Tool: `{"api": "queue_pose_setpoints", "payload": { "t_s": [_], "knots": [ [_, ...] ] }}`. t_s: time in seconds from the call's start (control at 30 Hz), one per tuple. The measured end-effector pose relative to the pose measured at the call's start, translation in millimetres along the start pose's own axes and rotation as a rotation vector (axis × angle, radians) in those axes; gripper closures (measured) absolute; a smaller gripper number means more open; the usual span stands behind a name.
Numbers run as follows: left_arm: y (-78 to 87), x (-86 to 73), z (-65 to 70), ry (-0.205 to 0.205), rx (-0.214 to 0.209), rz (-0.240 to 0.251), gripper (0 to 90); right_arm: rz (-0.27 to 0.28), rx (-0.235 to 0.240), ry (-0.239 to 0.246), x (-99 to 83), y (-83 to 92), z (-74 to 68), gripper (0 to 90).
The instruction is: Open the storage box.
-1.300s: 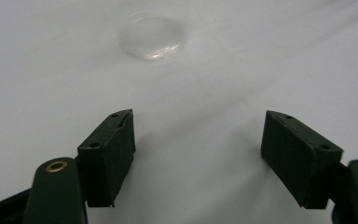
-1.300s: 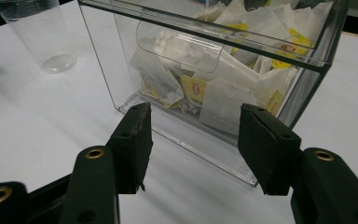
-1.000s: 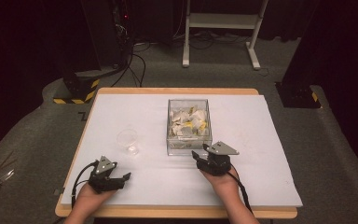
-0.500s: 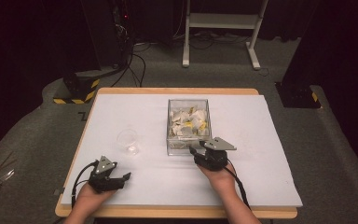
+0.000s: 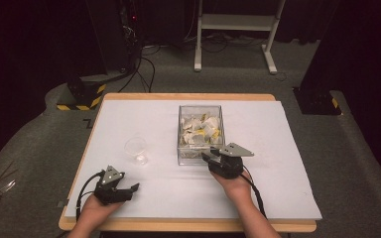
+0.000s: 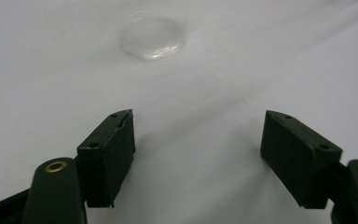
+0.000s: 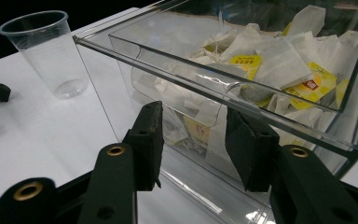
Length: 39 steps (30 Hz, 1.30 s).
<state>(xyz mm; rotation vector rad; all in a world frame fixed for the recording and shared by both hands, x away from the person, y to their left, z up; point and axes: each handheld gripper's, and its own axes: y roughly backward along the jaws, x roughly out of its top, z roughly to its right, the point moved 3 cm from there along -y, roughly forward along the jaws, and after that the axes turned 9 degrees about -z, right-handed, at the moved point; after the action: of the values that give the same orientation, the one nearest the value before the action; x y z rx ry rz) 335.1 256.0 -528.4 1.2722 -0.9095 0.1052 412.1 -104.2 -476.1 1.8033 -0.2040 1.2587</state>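
Right claw (image 5: 209, 159) has been narrowing, nothing gripped, seemingly nudged closer to the clear box (image 5: 200, 157); left claw (image 5: 129, 191) wide.

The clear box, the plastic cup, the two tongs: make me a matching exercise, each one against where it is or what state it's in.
Things:
1. clear box
2. plastic cup
3. left tongs
4. right tongs

Places or states:
A. empty, upright on the white table cover, left of the box
B. jaws wide apart over bare cover near the table's front left
C. holds white and yellow tea bags
D. at the box's near wall, jaws just closing, nothing between them

Pairs: 1-C, 2-A, 3-B, 4-D
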Motion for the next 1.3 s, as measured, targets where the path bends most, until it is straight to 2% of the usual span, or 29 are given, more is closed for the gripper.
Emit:
{"api": "queue_pose_setpoints", "payload": {
  "t_s": [0.13,0.43,0.83,1.03,1.3],
  "knots": [
    [0.0,0.0,0.0,0.000,0.000,0.000,26.2,-0.003,0.016,0.016,-0.3,-1.1,0.7,61.6],
    [0.0,0.0,0.0,0.000,0.000,0.000,26.2,0.003,0.056,0.017,-0.9,-3.9,2.7,65.4],
    [0.0,0.0,0.0,0.000,0.000,0.000,26.2,0.008,0.063,0.019,-1.9,-1.7,3.6,66.6],
    [0.0,0.0,0.0,-0.001,0.000,0.000,26.2,0.022,0.081,0.007,-4.9,1.2,5.4,70.0],
    [0.0,0.0,0.1,-0.001,0.001,0.000,26.2,0.022,0.084,0.019,-8.8,6.6,2.1,70.4]
  ]
}}
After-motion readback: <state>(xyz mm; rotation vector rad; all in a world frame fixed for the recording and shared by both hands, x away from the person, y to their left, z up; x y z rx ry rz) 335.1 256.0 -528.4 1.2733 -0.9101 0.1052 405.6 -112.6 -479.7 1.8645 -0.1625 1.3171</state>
